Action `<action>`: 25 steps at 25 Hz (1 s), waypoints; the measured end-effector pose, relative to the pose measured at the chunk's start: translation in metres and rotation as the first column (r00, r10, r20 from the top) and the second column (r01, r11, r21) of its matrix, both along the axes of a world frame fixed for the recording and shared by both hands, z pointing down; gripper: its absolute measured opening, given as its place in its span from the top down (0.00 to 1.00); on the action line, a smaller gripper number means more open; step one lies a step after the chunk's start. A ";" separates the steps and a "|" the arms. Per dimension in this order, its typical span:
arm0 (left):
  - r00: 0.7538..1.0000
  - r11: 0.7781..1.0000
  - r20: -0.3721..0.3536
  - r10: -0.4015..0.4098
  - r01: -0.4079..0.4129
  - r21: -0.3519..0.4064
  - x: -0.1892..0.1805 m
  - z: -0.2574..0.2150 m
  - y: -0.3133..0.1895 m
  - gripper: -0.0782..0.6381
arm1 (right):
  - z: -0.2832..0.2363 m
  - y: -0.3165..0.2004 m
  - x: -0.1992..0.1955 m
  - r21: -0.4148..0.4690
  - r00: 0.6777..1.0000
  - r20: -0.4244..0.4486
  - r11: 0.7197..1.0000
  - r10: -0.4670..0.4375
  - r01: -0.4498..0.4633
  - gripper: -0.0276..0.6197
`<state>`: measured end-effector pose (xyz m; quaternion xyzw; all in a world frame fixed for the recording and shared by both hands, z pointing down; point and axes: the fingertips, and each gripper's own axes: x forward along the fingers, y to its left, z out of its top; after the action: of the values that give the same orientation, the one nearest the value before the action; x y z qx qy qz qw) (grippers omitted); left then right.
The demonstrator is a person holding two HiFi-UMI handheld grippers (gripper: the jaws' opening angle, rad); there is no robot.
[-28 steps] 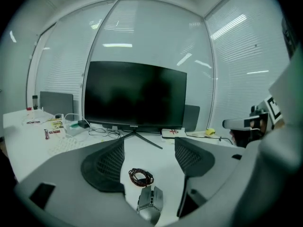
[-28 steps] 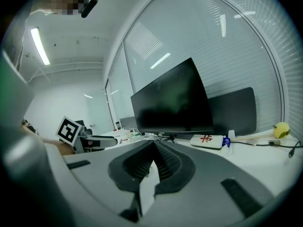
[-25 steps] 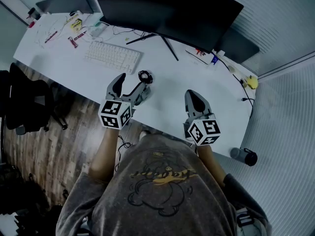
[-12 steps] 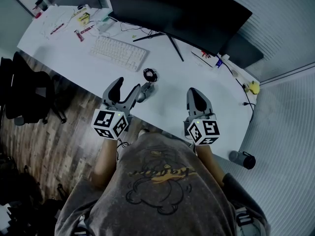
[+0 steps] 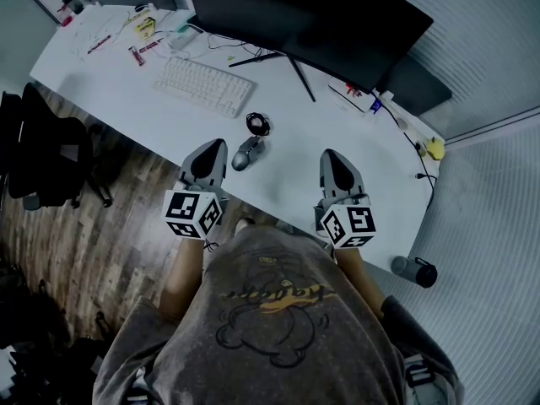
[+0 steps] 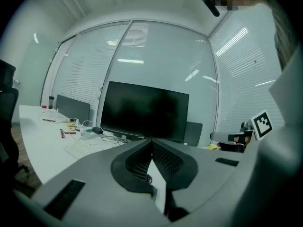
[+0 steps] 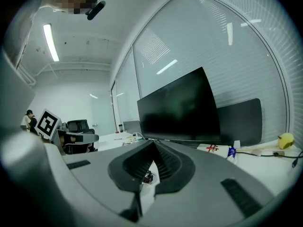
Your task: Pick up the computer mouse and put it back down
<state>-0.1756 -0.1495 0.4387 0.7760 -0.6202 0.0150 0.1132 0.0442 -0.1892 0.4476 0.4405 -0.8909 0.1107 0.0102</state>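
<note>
A grey computer mouse (image 5: 245, 154) lies on the white desk (image 5: 287, 184), its cable coiled (image 5: 257, 125) just behind it. My left gripper (image 5: 216, 147) sits just left of the mouse, apart from it. Its jaws have just been closing and now meet with nothing between them, as the left gripper view also shows (image 6: 151, 143). My right gripper (image 5: 330, 155) hovers over the desk to the right of the mouse, shut and empty, its jaws meeting in the right gripper view (image 7: 154, 145). The mouse is hidden in both gripper views.
A white keyboard (image 5: 205, 85) lies behind and left of the mouse, under a large dark monitor (image 5: 312, 15). Small clutter (image 5: 139, 40) covers the far left of the desk. A black office chair (image 5: 42, 154) stands left, a dark bottle (image 5: 418, 270) on the floor at right.
The left gripper stood open around the mouse; it has drawn back toward the desk's front edge and shut empty, leaving the mouse on the desk. The right gripper stayed put.
</note>
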 end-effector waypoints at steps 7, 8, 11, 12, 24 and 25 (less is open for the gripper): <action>0.999 0.999 0.033 -0.012 0.013 -0.030 0.002 0.021 0.004 0.87 | 0.014 0.010 -0.001 -0.012 0.999 -0.014 1.000 -0.029 0.029 0.95; 0.999 0.999 0.032 -0.014 0.015 -0.032 0.003 0.022 0.004 0.87 | 0.016 0.011 -0.001 -0.014 0.999 -0.016 0.999 -0.031 0.031 0.95; 0.999 0.999 0.027 -0.018 0.019 -0.039 0.004 0.026 0.005 0.87 | 0.018 0.012 -0.001 -0.021 0.999 -0.019 0.999 -0.036 0.035 0.95; 0.999 0.999 0.026 -0.019 0.020 -0.041 0.004 0.026 0.005 0.87 | 0.019 0.013 -0.001 -0.023 0.999 -0.021 0.999 -0.037 0.036 0.95; 0.999 0.999 0.032 -0.016 0.017 -0.031 0.010 0.021 0.010 0.87 | 0.018 0.018 0.000 -0.017 0.997 -0.037 0.997 -0.073 0.073 0.95; 0.999 0.999 0.030 -0.016 0.017 -0.031 0.010 0.020 0.011 0.87 | 0.018 0.018 0.000 -0.017 0.997 -0.038 0.997 -0.072 0.071 0.95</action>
<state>-0.1654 -0.1387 0.4590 0.7688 -0.6279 0.0354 0.1163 0.0443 -0.1716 0.4654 0.4101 -0.9048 0.1089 0.0346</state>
